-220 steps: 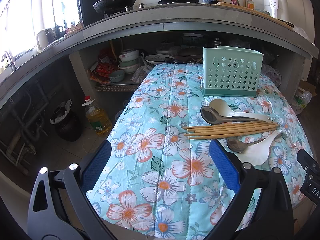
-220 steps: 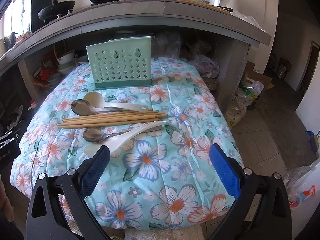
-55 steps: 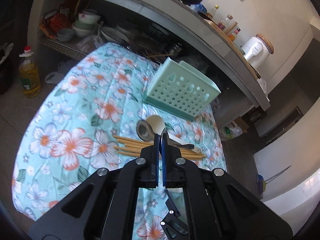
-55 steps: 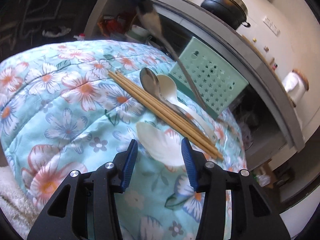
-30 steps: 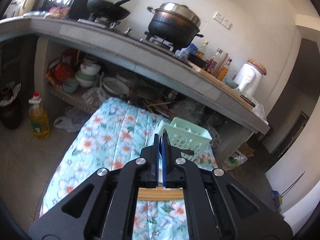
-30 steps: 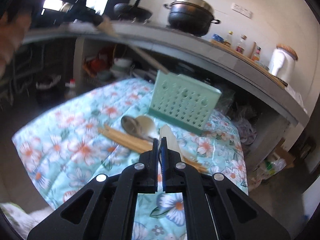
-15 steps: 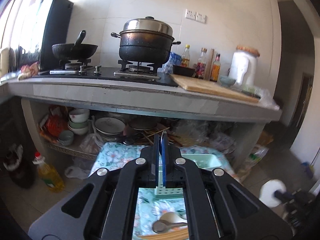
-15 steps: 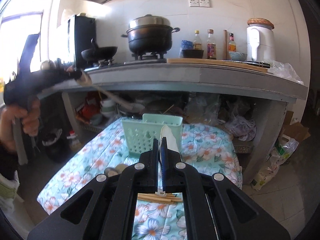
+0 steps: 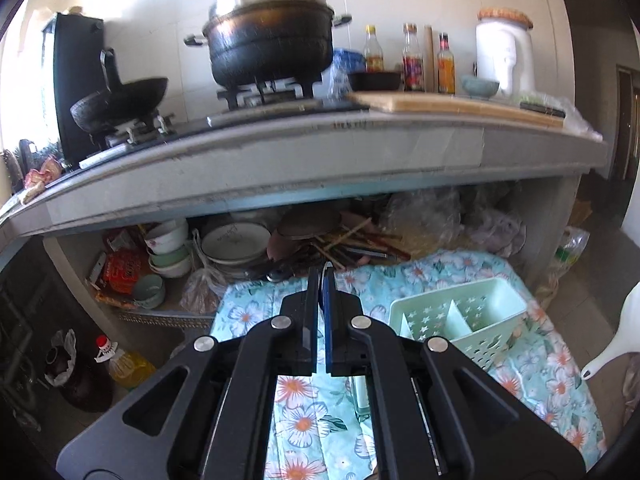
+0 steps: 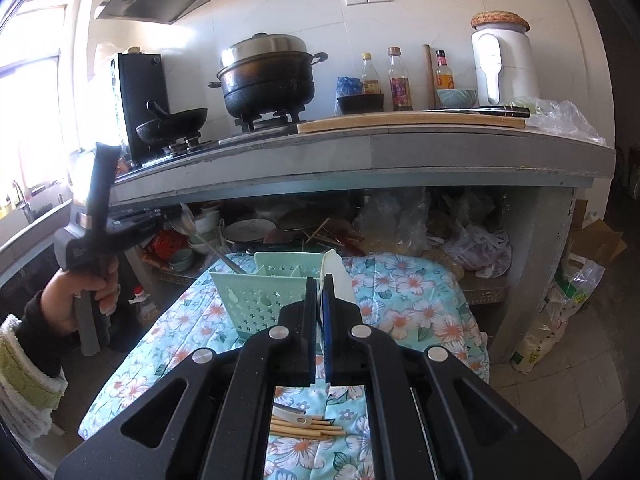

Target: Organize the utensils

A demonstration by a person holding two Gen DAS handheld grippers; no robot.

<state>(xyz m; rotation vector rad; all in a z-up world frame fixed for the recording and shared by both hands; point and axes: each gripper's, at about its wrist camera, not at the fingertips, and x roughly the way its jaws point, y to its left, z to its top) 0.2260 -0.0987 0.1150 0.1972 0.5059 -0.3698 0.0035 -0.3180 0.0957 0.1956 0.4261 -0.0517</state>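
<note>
1. Two grippers, both pinched: my left gripper grips a long metal spoon, its handle dipping into the mint-green star-perforated plastic caddy at mid-frame.
2. My right gripper clamps a white plastic rice paddle above the caddy.
3. Bamboo chopsticks lie on the floral cloth, lower centre.

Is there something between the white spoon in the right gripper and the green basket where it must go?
Nothing visible blocks it. The right gripper holds the white spoon above the green basket, whose top is open. The metal spoon, held by the left gripper, reaches the basket's far left corner.
</note>
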